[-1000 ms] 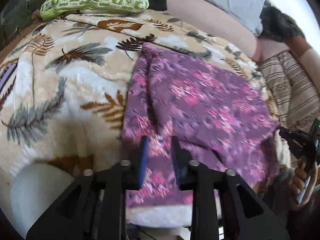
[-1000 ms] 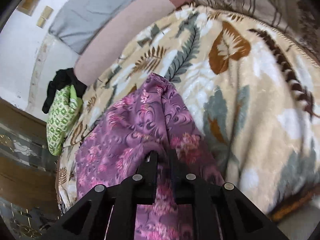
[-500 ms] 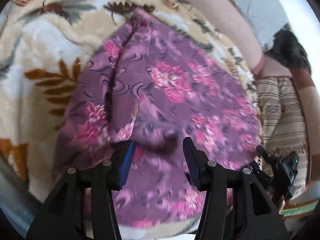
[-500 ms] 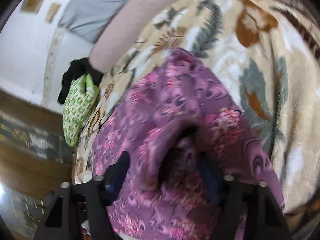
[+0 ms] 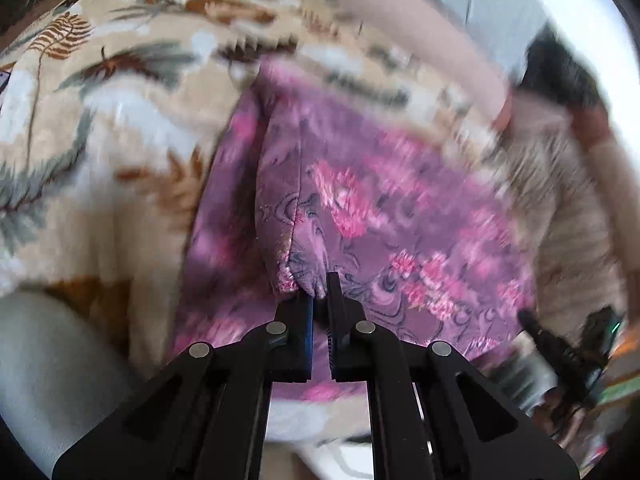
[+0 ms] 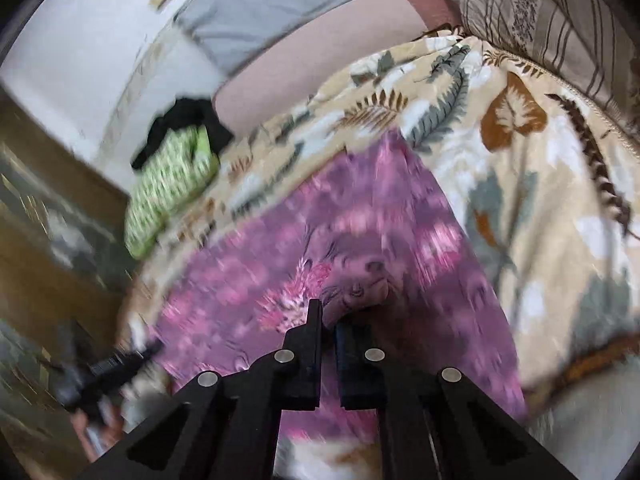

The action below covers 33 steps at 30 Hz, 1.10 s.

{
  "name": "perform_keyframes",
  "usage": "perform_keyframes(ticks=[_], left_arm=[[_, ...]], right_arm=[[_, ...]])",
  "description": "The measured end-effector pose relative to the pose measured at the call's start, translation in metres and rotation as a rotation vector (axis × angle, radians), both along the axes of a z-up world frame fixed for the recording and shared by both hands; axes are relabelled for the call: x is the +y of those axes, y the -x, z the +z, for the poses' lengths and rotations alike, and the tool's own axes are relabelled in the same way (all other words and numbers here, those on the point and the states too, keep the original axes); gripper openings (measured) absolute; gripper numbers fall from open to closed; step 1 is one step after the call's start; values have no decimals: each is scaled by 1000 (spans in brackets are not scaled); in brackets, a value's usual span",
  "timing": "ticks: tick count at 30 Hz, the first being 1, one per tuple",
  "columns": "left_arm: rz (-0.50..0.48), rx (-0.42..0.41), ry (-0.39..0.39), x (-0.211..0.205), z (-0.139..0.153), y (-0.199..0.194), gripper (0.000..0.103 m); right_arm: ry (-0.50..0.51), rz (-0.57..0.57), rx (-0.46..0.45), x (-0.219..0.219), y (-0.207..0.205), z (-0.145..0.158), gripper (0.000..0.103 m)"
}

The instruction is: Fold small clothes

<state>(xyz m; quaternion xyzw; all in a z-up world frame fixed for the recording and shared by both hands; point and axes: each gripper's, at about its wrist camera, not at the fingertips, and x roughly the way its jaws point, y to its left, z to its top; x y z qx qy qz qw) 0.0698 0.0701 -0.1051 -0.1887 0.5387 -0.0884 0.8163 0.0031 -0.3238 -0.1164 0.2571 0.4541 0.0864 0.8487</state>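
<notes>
While the purple floral garment [image 5: 400, 216] is lying spread across the leaf-patterned blanket [image 5: 100, 140] on the bed, we are pinching it at its near edge with both tools. Our left hand-held gripper [image 5: 319, 300] is clenching a gathered fold of the cloth, the bunched hem showing right at its fingertips. Our right hand-held gripper [image 6: 329, 322] is likewise clamping down on a puckered bit of the same garment [image 6: 360, 232], the fabric rising into a small hump just ahead of its tips. Both views are blurring, so we are not making out finer creases. A green patterned pillow [image 6: 168, 184] is sitting at the far end of the blanket [image 6: 540, 160], with a dark cloth [image 6: 180, 120] just behind it. A striped cushion [image 6: 552, 16] is lying beyond the blanket's other edge. In the left view the right tool is showing at the garment's far corner.
</notes>
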Motion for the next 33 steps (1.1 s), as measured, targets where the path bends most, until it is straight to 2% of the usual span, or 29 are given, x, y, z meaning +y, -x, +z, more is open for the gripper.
perform_keyframes(ticks=[1, 2, 4, 6, 8, 11, 12, 14, 15, 17, 18, 19, 20, 22, 25, 27, 30, 33], left_arm=[[8, 17, -40, -4, -13, 1, 5], [17, 38, -37, -6, -25, 1, 5], [24, 56, -26, -8, -33, -1, 5], [35, 7, -26, -3, -18, 2, 5], [31, -19, -62, -1, -8, 2, 5], [-20, 47, -103, -6, -24, 0, 8], [-28, 70, -113, -6, -29, 3, 9], [-21, 41, -78, -3, -22, 10, 10], [-28, 16, -59, -2, -15, 12, 10], [-21, -41, -49, 4, 0, 16, 25], [-6, -64, -59, 8, 6, 16, 29], [25, -94, -69, 14, 12, 18, 37], [40, -111, -68, 17, 15, 20, 44], [58, -107, -74, 19, 15, 14, 51], [50, -65, -113, 14, 5, -2, 51], [46, -39, -148, 11, -4, -10, 51], [38, -22, -164, 7, -17, -13, 48], [-4, -59, -207, -4, -14, -8, 35]], right_arm=[[19, 10, 67, 4, -2, -17, 5], [18, 11, 139, 6, -9, -32, 5], [0, 6, 140, 5, -16, -33, 5], [-7, 13, 99, 4, -13, -26, 5], [13, 40, 117, 9, -11, -28, 5], [20, 57, 204, 13, -16, -43, 5], [8, 50, 208, 10, -17, -43, 7], [-56, 19, 179, -1, -10, -37, 8], [-73, -7, 156, -8, -4, -31, 11], [-73, -68, 100, -20, 7, -20, 26], [-73, -96, 74, -24, 12, -15, 50], [-85, -130, 34, -32, 17, -9, 66], [-104, -141, 5, -35, 19, -4, 66], [-37, -193, -23, -39, 17, 4, 66], [-54, -146, -6, -37, 0, 2, 66], [31, -119, 55, -31, -15, -7, 65], [61, -55, 151, -13, -30, -27, 53], [111, -17, 195, -1, -36, -38, 36]])
